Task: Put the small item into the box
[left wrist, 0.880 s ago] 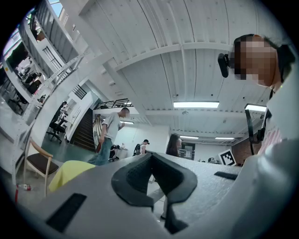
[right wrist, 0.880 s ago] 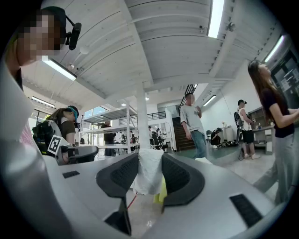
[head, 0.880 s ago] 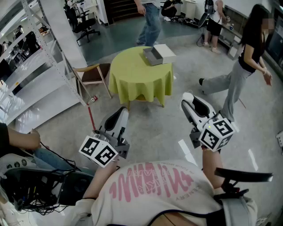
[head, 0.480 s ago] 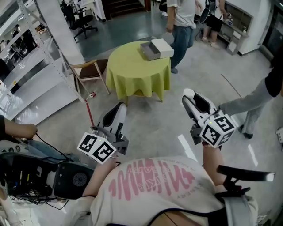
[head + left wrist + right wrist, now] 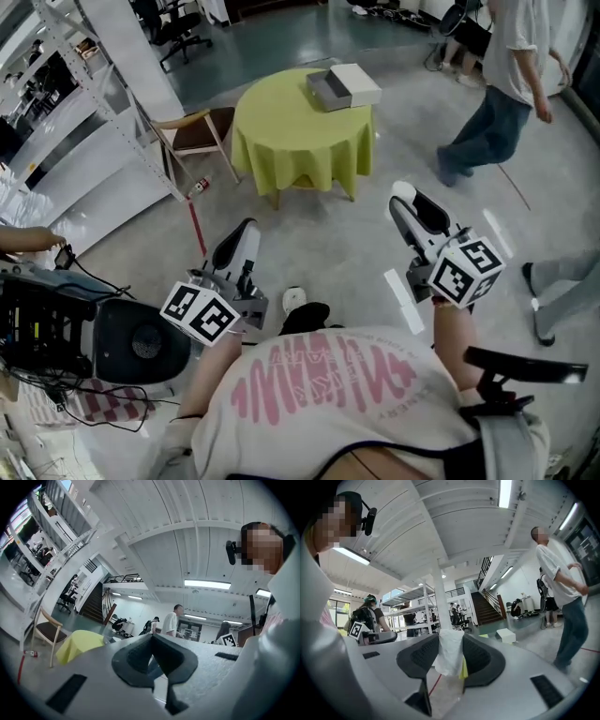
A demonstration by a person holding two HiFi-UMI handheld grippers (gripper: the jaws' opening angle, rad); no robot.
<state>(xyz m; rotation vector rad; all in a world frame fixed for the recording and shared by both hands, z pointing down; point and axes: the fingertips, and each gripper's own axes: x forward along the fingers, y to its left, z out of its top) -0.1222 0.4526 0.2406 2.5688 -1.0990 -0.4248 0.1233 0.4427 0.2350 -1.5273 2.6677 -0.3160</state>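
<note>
I've got my right gripper (image 5: 449,654) clamped on the small item (image 5: 448,662). It's a crumpled white packet with a yellow edge, pinched between both pads and poking up above them. The gripper points level toward the round table (image 5: 298,155) with its yellow-green cloth. It is well short of the table's near edge, out over bare floor.

My left gripper (image 5: 151,638) is closed as well, its 2 pads meeting at the tips with nothing between them. It hangs on the near side of the table too, a little off toward the table's left edge, tipped slightly upward.

The box (image 5: 328,92) sits on the far right part of the tabletop, grey and open, and its white lid (image 5: 360,84) touches it on the right. So the packet is well apart from the box, with the whole near half of the table between them.

A wooden chair (image 5: 192,155) stands just left of the table. 1 person (image 5: 502,103) walks past well to the table's right.
</note>
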